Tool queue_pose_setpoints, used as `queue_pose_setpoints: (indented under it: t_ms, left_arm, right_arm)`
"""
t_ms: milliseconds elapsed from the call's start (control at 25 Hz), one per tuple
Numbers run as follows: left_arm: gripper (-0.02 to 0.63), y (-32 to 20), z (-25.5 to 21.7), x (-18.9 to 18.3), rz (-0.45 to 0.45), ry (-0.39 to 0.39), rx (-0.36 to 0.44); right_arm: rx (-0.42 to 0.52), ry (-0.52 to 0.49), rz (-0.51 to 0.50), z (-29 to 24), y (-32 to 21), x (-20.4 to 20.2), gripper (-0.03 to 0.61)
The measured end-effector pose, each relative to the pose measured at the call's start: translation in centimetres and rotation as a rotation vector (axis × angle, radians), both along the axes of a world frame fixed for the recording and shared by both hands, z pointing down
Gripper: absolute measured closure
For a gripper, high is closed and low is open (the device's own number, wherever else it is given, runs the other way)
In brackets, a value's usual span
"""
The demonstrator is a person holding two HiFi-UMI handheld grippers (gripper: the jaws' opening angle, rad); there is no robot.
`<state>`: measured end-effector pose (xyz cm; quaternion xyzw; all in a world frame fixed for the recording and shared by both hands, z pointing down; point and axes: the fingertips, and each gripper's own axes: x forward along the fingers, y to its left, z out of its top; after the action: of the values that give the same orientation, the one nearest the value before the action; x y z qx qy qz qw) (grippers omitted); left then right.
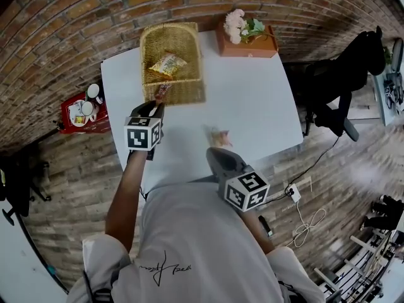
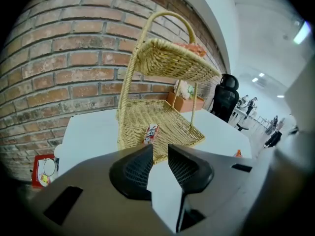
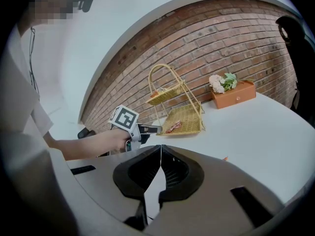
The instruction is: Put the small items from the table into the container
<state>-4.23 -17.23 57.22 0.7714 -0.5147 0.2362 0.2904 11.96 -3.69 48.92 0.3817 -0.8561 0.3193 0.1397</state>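
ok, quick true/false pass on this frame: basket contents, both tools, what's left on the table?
1. A red-and-white packet lies in the lower tier of the wicker basket. True.
2. The left tool is clamped on a packet. False: its jaws stand apart with nothing between them.
3. The right tool is shut and empty. True.
4. The orange flower box sits on the floor. False: it stands on the table, beside the basket.
5. No small items remain on the table. False: one small wrapped item lies just ahead of the right tool.
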Motion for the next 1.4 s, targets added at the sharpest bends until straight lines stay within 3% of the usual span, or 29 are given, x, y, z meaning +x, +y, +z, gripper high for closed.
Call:
queue_pose_setpoints:
  t_ms: [600, 880, 1400]
  left_arm:
    - [0.578, 3.6, -1.7, 1.1, -0.034, 0.058, 0.057]
    - [0.601, 5.1, -3.6, 1.2, -0.087, 0.053, 0.182]
    - [0.604, 11.9, -6.1, 3.2, -0.082, 0.101, 0.238]
  right_arm:
    - [0.040, -0.033, -0.024, -0.9, 1.1, -0.5, 0.557]
    - [0.060, -0.045, -0.019, -1.3, 1.9, 0.1, 0.557]
    - [0.085, -0.083, -0.046, -2.3, 3.1, -0.2, 0.557]
